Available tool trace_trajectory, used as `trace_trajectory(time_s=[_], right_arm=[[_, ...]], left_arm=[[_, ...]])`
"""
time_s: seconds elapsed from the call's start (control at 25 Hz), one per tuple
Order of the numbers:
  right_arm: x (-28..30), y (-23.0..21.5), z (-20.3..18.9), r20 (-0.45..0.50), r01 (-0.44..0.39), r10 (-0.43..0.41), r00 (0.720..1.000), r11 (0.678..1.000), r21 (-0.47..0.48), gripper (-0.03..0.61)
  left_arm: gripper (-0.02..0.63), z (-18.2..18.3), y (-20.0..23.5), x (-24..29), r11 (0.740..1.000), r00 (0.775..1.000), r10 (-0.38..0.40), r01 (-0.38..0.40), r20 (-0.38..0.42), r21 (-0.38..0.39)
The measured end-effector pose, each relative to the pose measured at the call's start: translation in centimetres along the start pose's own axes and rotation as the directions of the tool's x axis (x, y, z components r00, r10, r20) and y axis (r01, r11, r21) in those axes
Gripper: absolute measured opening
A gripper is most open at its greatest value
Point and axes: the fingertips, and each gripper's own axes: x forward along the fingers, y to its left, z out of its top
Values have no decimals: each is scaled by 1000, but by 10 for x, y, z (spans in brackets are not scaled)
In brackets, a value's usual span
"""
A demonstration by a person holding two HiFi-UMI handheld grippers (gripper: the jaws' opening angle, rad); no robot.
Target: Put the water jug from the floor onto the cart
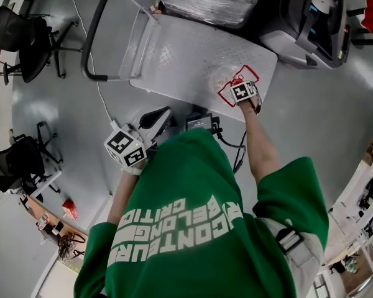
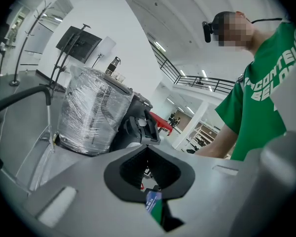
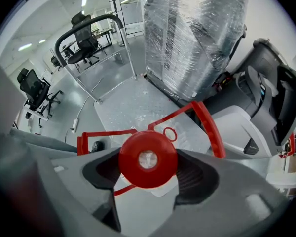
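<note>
**Q:** As the person bends over the cart (image 1: 186, 61), where does the water jug (image 1: 229, 81) lie?

**A:** Over the right-hand corner of the cart's grey deck, well apart from the push handle (image 1: 94, 33). Its clear body appears set on the deck, though no view shows whether the base rests fully there.

**Q:** What holds it?

**A:** The right gripper (image 3: 149, 176). Its jaws are closed on the neck, just under the red cap (image 3: 148, 158), with the red carrying handle (image 3: 213, 127) swung outward beyond them.

**Q:** And the left gripper (image 2: 148, 151)?

**A:** Held back near the person's body, off the cart. Its jaws are pressed together at the tips, with nothing between them.

**Q:** How far along is the task?

**A:** By judgement, nearly finished: the jug is off the floor and at the deck. What remains is confirming that it sits steady, spreading the right jaws, and drawing that gripper clear. The jug stands close to the deck's edge, so a careless release could tip it.
</note>
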Motion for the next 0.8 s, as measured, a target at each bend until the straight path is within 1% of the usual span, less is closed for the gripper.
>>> trace_trajectory(time_s=[0.24,0.36,0.44,0.56,0.6,0.68,0.8], right_arm=[[0,1,12,11,-4,4,1000,1000,-26,301],[3,1,10,0,-12,12,1000,999,-30,301],[3,3,6,-14,-16,16,1000,999,-36,301],[-2,-2,-6,-70,18,-21,997,999,-38,301],[-2,-2,-8,-79,18,-21,997,999,-35,301],[-1,3,-6,-73,-4,2,997,1000,-27,301],[-7,4,7,-53,-9,7,999,999,-39,301]], left_arm=[[8,2,2,2,1000,1000,15,-15,7,-3],[8,2,2,5,1000,1000,17,-17,11,-6],[8,4,0,8,1000,1000,16,-16,14,-4],[8,6,-2,11,1000,1000,6,-7,27,4],[8,5,-3,11,1000,1000,2,-2,30,7],[8,6,-5,10,1000,999,-6,5,33,14],[9,9,-5,7,1000,999,-16,15,43,21]])
